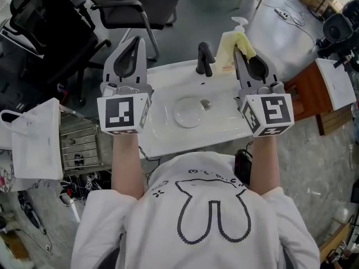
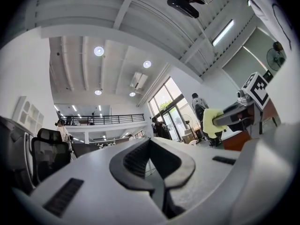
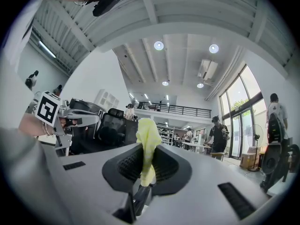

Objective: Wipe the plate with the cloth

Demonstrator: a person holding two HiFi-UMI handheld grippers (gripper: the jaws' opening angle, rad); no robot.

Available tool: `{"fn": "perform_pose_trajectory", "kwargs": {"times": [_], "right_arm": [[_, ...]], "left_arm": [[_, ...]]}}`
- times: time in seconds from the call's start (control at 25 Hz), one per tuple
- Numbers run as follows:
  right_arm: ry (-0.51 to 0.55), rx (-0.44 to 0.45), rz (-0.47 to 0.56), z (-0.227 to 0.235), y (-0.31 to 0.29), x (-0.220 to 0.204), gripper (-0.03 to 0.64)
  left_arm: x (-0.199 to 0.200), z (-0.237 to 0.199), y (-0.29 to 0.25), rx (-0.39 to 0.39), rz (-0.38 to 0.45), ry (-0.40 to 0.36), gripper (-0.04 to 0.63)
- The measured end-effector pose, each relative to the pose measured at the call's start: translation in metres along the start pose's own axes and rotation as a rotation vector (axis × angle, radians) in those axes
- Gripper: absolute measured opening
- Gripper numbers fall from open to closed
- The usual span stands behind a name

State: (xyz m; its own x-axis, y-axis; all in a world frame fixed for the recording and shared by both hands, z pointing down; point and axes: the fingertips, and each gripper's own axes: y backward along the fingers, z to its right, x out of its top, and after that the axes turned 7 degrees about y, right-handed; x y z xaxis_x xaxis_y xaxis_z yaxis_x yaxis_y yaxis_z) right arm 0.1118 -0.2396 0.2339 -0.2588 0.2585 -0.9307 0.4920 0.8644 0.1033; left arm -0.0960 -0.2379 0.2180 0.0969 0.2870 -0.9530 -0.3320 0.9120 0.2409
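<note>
— At the centre of the sink (image 1: 162,142) lies the plate (image 1: 188,112): round, clear, glassy, flat beside the drain (image 1: 206,103).
— And the cloth (image 3: 147,139)?
— Soft, yellow, pinched between the ribbed pads of the right gripper (image 3: 146,165), up by the far right corner. Left gripper (image 1: 136,39) is closed on nothing.
— Risk?
— Slick glass on glazed white, I'd say. With nothing bracing it, a hard wipe could skid it.
</note>
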Motion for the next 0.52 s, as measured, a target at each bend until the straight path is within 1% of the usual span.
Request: {"fn": "perform_pose_trajectory", "kwargs": {"times": [0.52], "right_arm": [[0.001,0.005,-0.001,-0.001,0.0048,-0.0016,0.049]], "left_arm": [[0.0048,0.0085,0.0036,-0.008,0.011,-0.017,0.009]]}}
